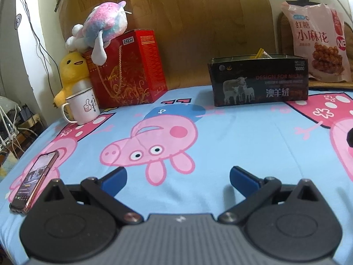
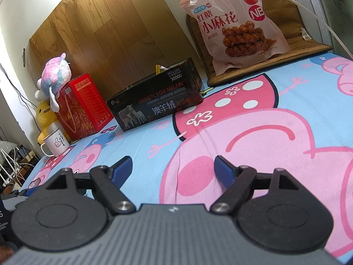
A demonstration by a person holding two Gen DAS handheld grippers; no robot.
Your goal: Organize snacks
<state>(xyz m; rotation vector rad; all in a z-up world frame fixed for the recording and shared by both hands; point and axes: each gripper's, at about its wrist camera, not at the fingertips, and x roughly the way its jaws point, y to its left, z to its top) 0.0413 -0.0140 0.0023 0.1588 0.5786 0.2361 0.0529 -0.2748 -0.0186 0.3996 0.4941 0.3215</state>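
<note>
One snack bag (image 2: 238, 24), two boxes, both grippers empty.

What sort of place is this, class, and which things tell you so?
Probably a bedroom at home: a cartoon-pig sheet covers the surface, plush toys sit by a red gift box, and a mug stands beside them.

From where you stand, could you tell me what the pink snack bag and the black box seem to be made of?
Snack bag: glossy plastic film, judging by its sheen and crinkles. Black box: probably printed cardboard with a slight gloss; sharp folded edges.
</note>
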